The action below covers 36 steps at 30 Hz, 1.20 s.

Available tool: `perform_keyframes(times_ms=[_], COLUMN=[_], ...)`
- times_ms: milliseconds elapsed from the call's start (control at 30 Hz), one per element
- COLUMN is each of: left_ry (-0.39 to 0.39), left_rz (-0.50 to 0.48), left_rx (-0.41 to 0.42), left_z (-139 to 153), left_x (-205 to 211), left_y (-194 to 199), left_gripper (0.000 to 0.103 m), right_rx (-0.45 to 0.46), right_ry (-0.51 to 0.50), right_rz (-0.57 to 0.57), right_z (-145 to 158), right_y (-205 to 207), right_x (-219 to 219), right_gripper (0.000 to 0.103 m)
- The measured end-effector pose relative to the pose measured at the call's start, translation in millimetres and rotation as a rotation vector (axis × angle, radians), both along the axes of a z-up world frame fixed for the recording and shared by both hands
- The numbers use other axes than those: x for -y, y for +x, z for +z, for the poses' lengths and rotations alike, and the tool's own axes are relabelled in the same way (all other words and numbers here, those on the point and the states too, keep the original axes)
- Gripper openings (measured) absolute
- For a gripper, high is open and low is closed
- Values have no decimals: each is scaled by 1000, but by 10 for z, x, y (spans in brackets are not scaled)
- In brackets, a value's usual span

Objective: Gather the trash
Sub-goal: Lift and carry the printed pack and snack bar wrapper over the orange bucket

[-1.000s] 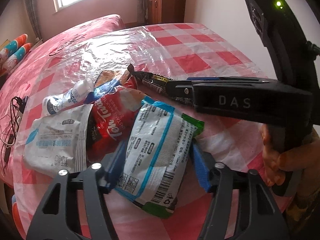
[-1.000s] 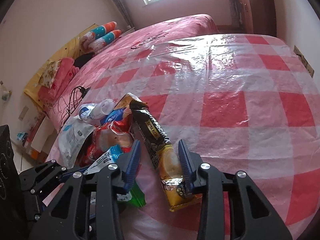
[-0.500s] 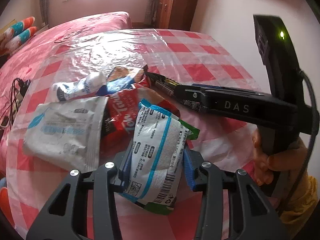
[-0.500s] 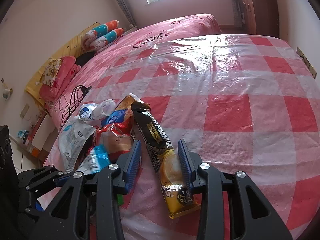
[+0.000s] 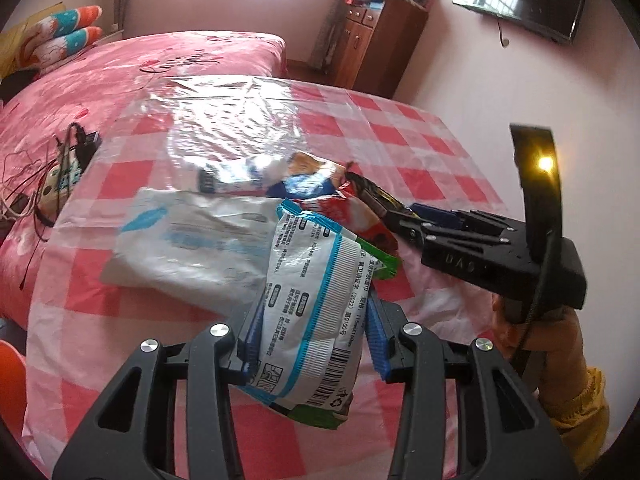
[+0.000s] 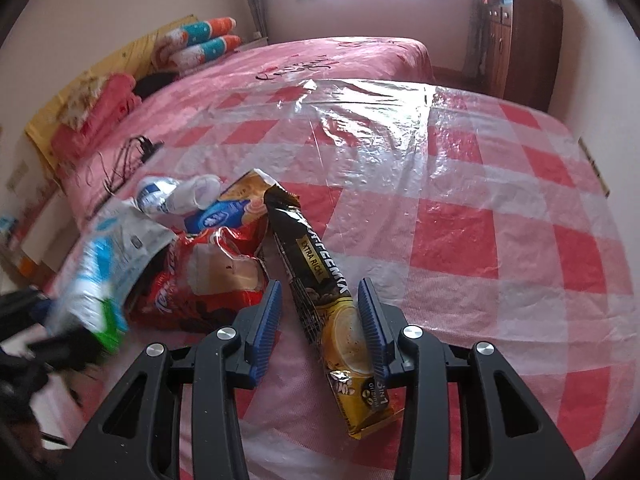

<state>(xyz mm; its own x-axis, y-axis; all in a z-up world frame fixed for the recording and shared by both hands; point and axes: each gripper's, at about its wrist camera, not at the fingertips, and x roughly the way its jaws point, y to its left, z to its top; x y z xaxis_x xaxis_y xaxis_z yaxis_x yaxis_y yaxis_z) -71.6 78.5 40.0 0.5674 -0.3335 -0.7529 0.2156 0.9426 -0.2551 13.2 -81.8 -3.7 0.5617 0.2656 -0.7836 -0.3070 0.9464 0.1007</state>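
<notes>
"EXTRA RICH" on coffee sachet (image 6: pixel 320 276)

red packet (image 5: pixel 362 220): mostly hidden | left gripper (image 6: pixel 44 344): blurred, perhaps moving

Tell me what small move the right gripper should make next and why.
Probably close the jaws. The right gripper already straddles the long black and gold coffee sachet lying on the red checked plastic tablecloth, with a gap showing on the left side, so it is not gripped yet. The left gripper already holds the white and blue snack wrapper.
</notes>
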Motion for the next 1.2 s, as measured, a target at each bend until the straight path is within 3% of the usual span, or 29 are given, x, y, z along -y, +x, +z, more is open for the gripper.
perform_keyframes(times_ms=[167, 533, 867, 1200], left_ry=[-32, -64, -87, -119], left_rz=[26, 59, 72, 89], left_rx=[0, 2, 5, 23], left_z=[-10, -86, -160, -173], left_x=[-264, -650, -897, -1103], left_y=[-83, -223, -345, -493], left_gripper=[44, 44, 44, 44], right_rx=[21, 45, 32, 40], right_ry=[-99, -153, -83, 54], right_rz=[-8, -3, -95, -182], right_z=[-21, -31, -14, 98], right_y=[-13, -44, -154, -381], right_x=[-133, -251, -82, 92], right_gripper=[37, 27, 23, 23])
